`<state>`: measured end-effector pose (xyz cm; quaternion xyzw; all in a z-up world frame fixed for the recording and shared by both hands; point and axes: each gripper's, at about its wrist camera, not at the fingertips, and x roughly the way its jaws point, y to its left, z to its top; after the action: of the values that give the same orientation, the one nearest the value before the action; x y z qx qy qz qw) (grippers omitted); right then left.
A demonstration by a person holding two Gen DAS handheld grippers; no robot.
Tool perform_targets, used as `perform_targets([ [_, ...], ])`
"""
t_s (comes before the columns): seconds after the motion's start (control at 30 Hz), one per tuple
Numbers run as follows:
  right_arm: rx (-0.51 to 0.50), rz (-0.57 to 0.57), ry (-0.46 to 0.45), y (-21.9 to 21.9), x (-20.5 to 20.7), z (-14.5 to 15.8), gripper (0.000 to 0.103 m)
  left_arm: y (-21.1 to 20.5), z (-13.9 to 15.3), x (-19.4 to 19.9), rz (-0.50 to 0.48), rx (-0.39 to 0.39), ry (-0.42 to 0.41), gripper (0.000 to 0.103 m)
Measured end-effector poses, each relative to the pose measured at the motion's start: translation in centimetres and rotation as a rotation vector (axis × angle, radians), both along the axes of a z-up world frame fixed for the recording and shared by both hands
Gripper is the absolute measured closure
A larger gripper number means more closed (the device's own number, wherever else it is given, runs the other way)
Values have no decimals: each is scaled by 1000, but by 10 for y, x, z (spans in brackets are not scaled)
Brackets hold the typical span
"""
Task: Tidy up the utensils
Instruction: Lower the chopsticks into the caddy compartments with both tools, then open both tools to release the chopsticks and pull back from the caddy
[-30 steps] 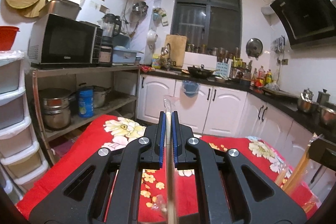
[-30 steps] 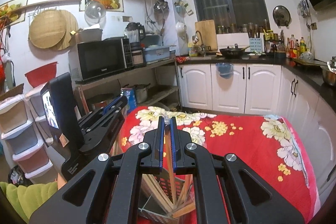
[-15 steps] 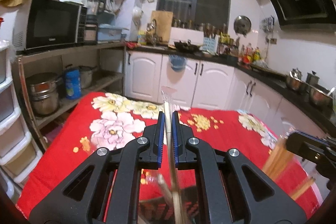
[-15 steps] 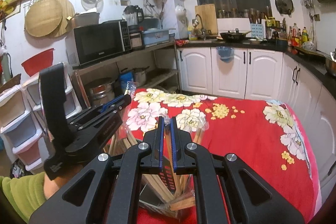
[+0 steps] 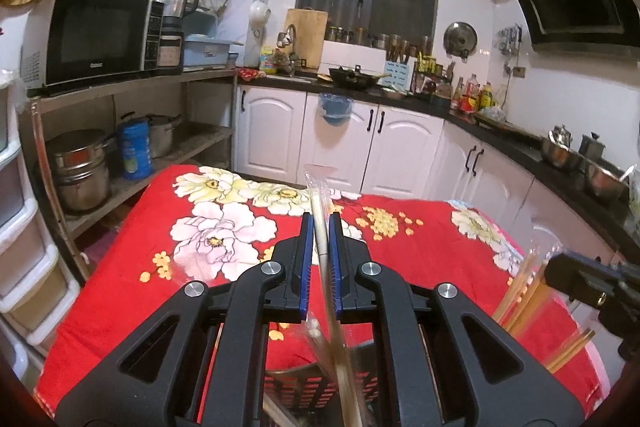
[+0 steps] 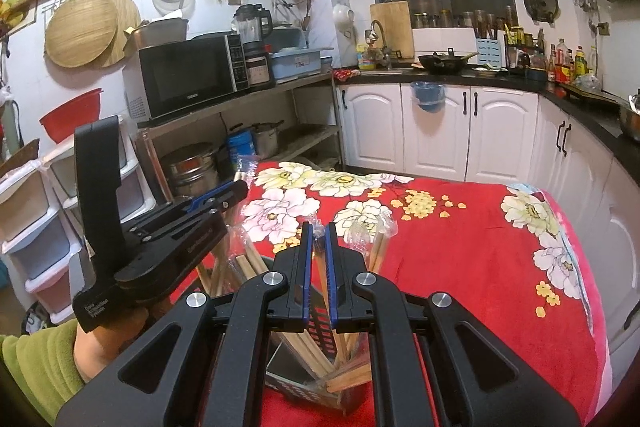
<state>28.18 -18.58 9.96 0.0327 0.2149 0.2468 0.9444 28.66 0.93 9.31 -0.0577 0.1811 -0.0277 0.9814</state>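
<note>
Only the right wrist view shows the green sleeve [image 6: 36, 359] behind the left gripper [image 5: 319, 223], and the black basket [image 6: 320, 323] clearly. The left gripper's fingers are closed on a wrapped chopstick pair [image 5: 320, 211] that runs down towards the basket. The right gripper [image 6: 315, 231] is likewise clamped on a wrapped chopstick [image 6: 319, 251]. The basket on the red flowered cloth [image 6: 460, 247] holds many wooden chopsticks [image 6: 244, 263], leaning outward.

Wrapped chopsticks [image 5: 322, 227] in a black holder [image 6: 320, 323]
Pale wooden sticks in clear sleeves, fanning from 11 to 1 o'clock
</note>
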Motion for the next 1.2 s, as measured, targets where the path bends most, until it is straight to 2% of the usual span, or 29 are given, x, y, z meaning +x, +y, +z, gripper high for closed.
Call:
perform_targets([
  [0.2,12,-2,-7,-3,-1,4,96,5,32,-5,31,-38,-94,102],
  [0.33,11,7,-6,-3,-4,5,96,1,35,-6,33,-17,-123,102],
  [0.5,-7,11,21,-7,-7,6,96,-1,15,-7,50,39,-104,100],
  [0.7,-32,6,41,-10,-17,6,93,0,13,-15,45,80,-80,99],
  [0.77,-35,4,45,-11,-19,7,91,1,14,-17,51,81,-81,99],
  [0.87,-36,0,52,-14,-22,7,80,3,20,-18,54,70,-78,99],
  [1.2,-22,-17,37,-29,-41,10,72,9,20,-32,43,69,-45,96],
])
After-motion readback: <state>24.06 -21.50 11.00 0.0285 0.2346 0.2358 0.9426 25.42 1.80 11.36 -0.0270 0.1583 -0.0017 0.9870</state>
